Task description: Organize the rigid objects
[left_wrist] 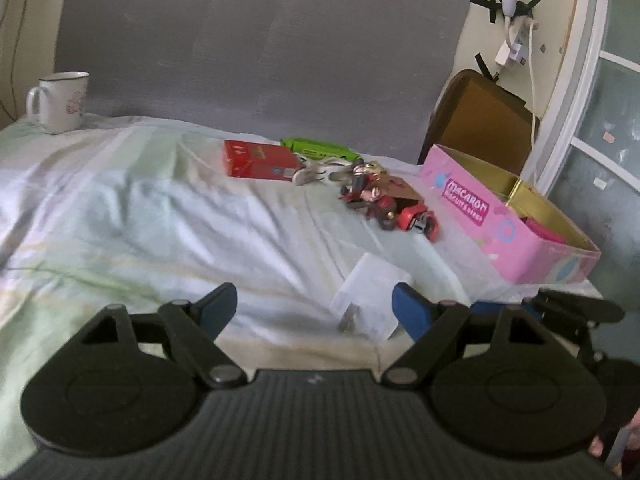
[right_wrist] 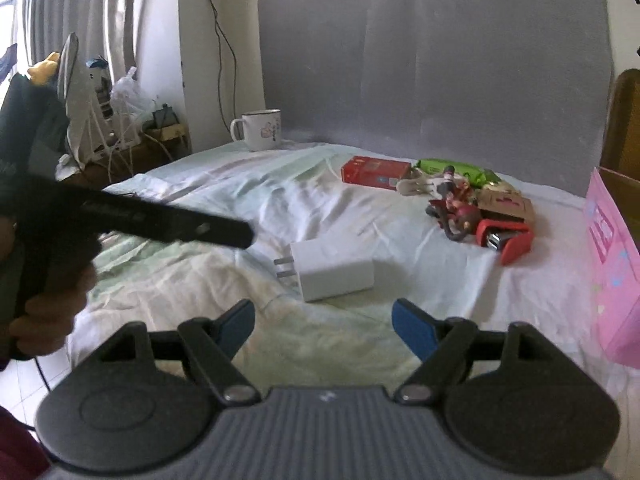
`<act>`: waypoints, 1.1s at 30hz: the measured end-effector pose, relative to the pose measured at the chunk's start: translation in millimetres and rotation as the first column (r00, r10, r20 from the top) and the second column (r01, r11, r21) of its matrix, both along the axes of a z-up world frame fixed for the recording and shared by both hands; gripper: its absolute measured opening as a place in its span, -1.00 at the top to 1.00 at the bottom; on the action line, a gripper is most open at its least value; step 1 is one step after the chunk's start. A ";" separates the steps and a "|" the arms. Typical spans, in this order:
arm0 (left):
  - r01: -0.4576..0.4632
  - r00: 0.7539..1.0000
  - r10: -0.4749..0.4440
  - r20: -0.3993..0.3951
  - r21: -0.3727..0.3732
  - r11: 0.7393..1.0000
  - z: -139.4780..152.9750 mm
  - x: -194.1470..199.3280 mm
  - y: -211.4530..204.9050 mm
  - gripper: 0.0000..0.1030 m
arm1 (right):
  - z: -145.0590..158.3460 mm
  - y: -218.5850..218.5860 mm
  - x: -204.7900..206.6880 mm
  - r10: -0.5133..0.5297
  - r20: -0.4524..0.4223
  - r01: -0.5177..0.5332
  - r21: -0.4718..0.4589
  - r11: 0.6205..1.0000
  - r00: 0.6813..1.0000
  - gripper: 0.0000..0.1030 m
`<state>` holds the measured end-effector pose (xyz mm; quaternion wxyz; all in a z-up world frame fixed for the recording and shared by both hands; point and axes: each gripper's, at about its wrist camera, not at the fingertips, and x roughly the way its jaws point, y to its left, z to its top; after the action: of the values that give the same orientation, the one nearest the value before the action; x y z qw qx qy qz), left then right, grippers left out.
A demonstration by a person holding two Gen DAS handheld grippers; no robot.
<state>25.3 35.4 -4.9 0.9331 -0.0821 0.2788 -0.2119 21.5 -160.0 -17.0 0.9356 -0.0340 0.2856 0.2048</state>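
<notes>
A white charger plug (left_wrist: 370, 300) (right_wrist: 330, 268) lies on the sheet-covered table, just ahead of both grippers. My left gripper (left_wrist: 314, 306) is open, the charger near its right finger. My right gripper (right_wrist: 324, 322) is open, just short of the charger. Further back lie a red box (left_wrist: 260, 160) (right_wrist: 376, 172), a green packet (left_wrist: 320, 148) (right_wrist: 456, 170), a red stapler (left_wrist: 416, 220) (right_wrist: 506, 240), small figurines (left_wrist: 368, 188) (right_wrist: 456, 208) and a brown card box (right_wrist: 506, 204). An open pink Macaron box (left_wrist: 508, 216) (right_wrist: 614, 264) stands at the right.
A white mug (left_wrist: 60, 100) (right_wrist: 262, 128) stands at the far left corner. A grey backdrop (left_wrist: 260, 48) rises behind the table. A wooden chair (left_wrist: 480, 120) stands behind the pink box. The left gripper's body (right_wrist: 120, 216) shows at the left of the right wrist view.
</notes>
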 end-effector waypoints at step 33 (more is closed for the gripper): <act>0.236 0.963 -0.247 -0.111 -0.104 0.966 -17.1 40.6 -41.2 -0.36 | -23.2 24.9 47.3 -0.021 -0.083 0.019 -0.024 1.000 0.996 -0.21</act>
<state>65.8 -5.8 -22.0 0.8767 -0.1023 0.3338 -0.3309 68.8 -135.2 -40.2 0.9245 -0.0333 0.3270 0.1932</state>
